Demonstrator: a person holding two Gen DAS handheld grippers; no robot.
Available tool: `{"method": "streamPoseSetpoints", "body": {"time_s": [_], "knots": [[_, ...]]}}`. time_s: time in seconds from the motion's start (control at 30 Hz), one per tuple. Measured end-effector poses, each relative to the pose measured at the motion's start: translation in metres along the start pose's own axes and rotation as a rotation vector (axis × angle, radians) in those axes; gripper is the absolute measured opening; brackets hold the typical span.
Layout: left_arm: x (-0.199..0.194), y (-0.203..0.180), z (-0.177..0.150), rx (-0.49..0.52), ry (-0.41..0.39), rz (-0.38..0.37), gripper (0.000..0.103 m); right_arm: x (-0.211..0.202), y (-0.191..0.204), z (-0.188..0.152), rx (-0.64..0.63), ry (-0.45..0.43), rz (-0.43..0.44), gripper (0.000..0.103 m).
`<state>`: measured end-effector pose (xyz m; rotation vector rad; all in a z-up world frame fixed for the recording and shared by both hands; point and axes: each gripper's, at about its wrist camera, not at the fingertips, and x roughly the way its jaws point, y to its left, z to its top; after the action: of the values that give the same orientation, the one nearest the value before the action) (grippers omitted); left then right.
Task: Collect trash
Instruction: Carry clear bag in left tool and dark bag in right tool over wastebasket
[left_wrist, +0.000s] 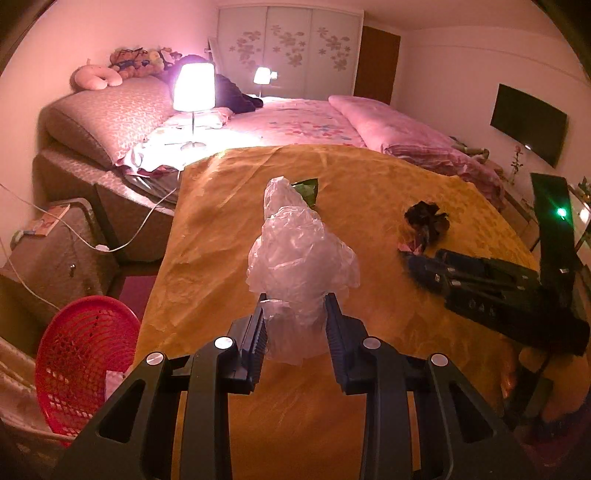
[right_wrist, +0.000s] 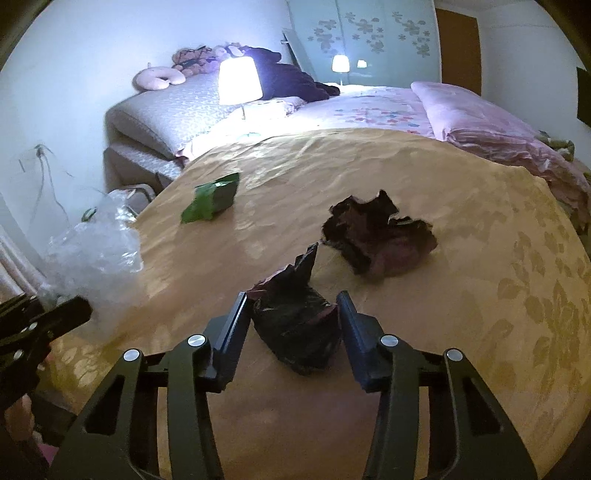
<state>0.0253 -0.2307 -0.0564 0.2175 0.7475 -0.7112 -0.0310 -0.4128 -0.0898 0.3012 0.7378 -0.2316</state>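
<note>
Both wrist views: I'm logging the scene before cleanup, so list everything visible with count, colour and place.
plastic bag: 1, clear, in left gripper
dark wrapper: 1, blackish, between right gripper's fingers
crumpled wrapper: 1, dark, mid-table
green packet: 1, far left of table
tablecloth: 1, yellow, covering table
basket: 1, red, floor left of table
lamp: 1, lit, on bed
bed: 1, pink
left gripper: black
right gripper: black

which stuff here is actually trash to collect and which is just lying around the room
Job:
- clear plastic bag, in the left gripper
- dark crumpled wrapper, in the right gripper
- second dark wrapper
- green packet
- red basket, likely the bin

Lying about:
- lamp
- neck pillow
- pink quilt
</note>
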Motion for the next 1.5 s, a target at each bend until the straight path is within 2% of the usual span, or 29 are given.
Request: {"method": "streamPoseSetpoints", "body": {"time_s": [0.47,0.9,1.5], "knots": [[-0.007,0.000,-0.004,0.007,-0.001,0.012,0.028,-0.023,0.031,-0.018,-0.030,-0.014,0.071,0.046],[-0.026,0.006,-0.011,0.011,-0.020,0.031,0.028,-0.022,0.046,-0.029,-0.050,0.009,0.101,0.046],[-0.067,0.037,-0.016,-0.011,-0.068,0.094,0.028,-0.024,0.073,-0.015,-0.100,-0.010,0.129,0.046]]}}
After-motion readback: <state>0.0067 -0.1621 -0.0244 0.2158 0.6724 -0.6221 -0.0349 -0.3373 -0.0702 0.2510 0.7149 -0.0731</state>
